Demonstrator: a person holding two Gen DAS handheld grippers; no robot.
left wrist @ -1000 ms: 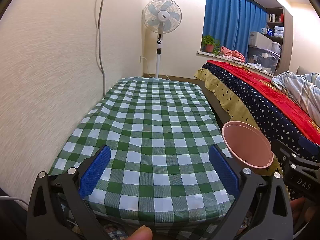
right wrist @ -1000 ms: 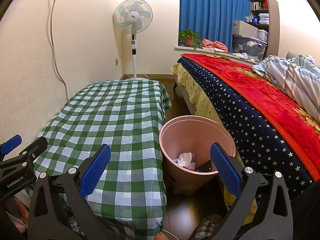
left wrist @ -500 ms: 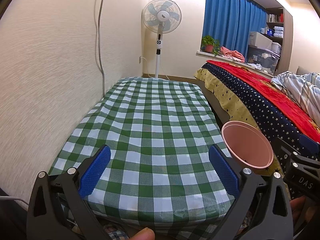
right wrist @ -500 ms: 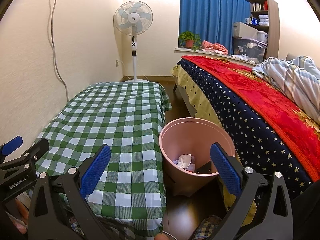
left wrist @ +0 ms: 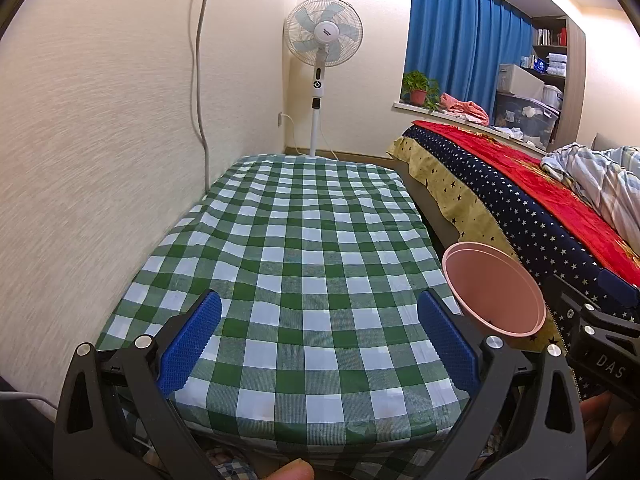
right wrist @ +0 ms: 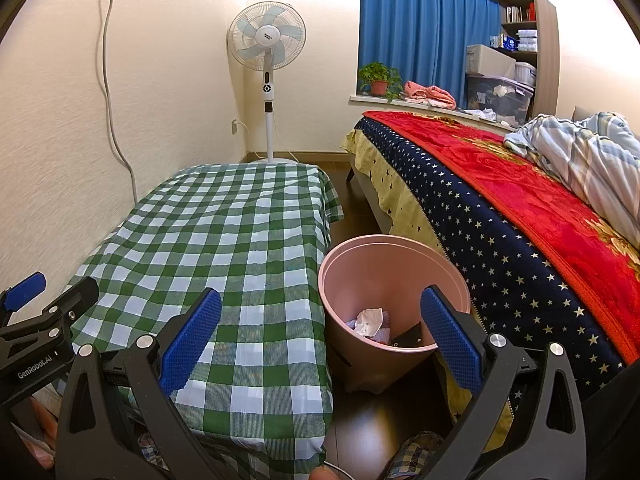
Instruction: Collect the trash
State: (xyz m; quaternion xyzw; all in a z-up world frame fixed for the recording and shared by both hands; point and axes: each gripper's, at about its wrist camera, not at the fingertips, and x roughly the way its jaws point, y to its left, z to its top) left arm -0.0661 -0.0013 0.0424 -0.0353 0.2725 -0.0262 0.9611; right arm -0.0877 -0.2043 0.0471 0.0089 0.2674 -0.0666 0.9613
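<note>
1. Left gripper (left wrist: 320, 344): jaws spread wide, nothing between them, held over the near end of the table (left wrist: 304, 248), which is covered in a green check cloth.
2. Right gripper (right wrist: 320, 340): jaws also wide apart, holding nothing, aimed at the gap between table and bed (right wrist: 520, 216).
3. Bin (right wrist: 394, 264): pink, upright on the dark floor (right wrist: 372, 432), just beside the table's right edge and close against the bed's side drape.
4. Trash (right wrist: 370, 320): crumpled white paper lying in the bin bottom, with some pale purple scraps and a dark item next to it; can't tell what the dark item is.
5. Left view shows only the bin's rim and inner wall past the table corner; contents hidden there.
6. Each gripper shows at the edge of the other's view, well apart.
7. Background: fan (right wrist: 267, 42) standing at the far wall past the table, blue curtain (right wrist: 424, 28), plant (right wrist: 378, 78) on the sill.
8. Fingertip visible at the bottom edge of the left view.
</note>
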